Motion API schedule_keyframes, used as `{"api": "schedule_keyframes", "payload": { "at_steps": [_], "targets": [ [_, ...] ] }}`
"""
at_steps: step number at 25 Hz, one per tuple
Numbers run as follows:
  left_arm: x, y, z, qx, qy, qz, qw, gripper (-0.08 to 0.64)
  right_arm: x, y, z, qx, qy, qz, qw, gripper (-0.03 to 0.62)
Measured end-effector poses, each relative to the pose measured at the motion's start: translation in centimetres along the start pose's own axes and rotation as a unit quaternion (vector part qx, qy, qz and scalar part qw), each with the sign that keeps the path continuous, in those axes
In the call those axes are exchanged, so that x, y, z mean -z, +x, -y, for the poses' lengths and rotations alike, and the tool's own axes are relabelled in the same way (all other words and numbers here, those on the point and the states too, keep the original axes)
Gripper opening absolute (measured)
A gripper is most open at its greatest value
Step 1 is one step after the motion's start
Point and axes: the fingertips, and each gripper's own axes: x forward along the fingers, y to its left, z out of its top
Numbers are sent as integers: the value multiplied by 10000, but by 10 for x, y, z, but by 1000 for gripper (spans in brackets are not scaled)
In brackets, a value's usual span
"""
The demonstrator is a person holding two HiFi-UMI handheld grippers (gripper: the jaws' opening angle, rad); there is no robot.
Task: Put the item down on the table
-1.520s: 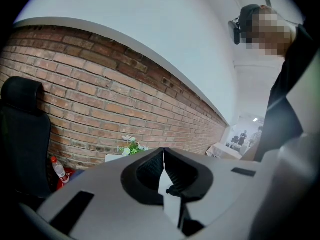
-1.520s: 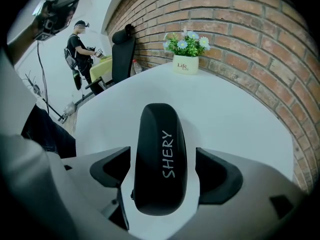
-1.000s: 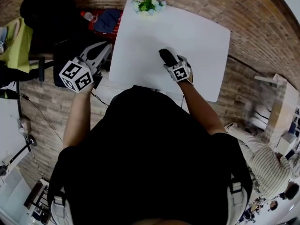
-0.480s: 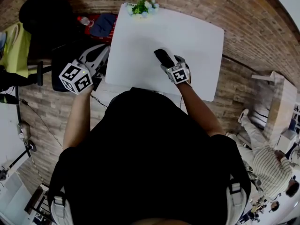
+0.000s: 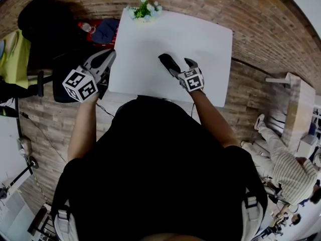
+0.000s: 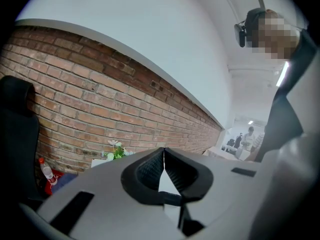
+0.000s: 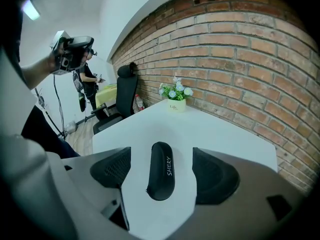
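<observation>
A black oblong case (image 5: 168,63) with white lettering lies on the white table (image 5: 200,34), lengthwise between the jaws of my right gripper (image 5: 179,64). In the right gripper view the case (image 7: 161,171) has table showing on both sides and neither pad touches it; my right gripper (image 7: 162,170) is open around it. My left gripper (image 5: 110,55) hangs off the table's left edge over the brick floor. Its jaws meet at the tips, so my left gripper (image 6: 164,155) is shut with nothing in it.
A small pot of flowers (image 5: 144,9) stands at the table's far edge. A black office chair (image 5: 45,19) and a red bag with a bottle (image 5: 88,26) are left of the table. A person in a striped top (image 5: 288,174) is at the right.
My right gripper's jaws have spread apart and let go of the black case, which now rests on the table. The left gripper has barely moved.
</observation>
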Motion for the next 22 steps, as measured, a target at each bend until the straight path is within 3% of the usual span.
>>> {"api": "schedule_keyframes", "payload": {
  "at_steps": [22],
  "targets": [
    [1,19,40,200,205,29,9996,14,-28,-86,15,185,166,774,9967,373]
  ]
}}
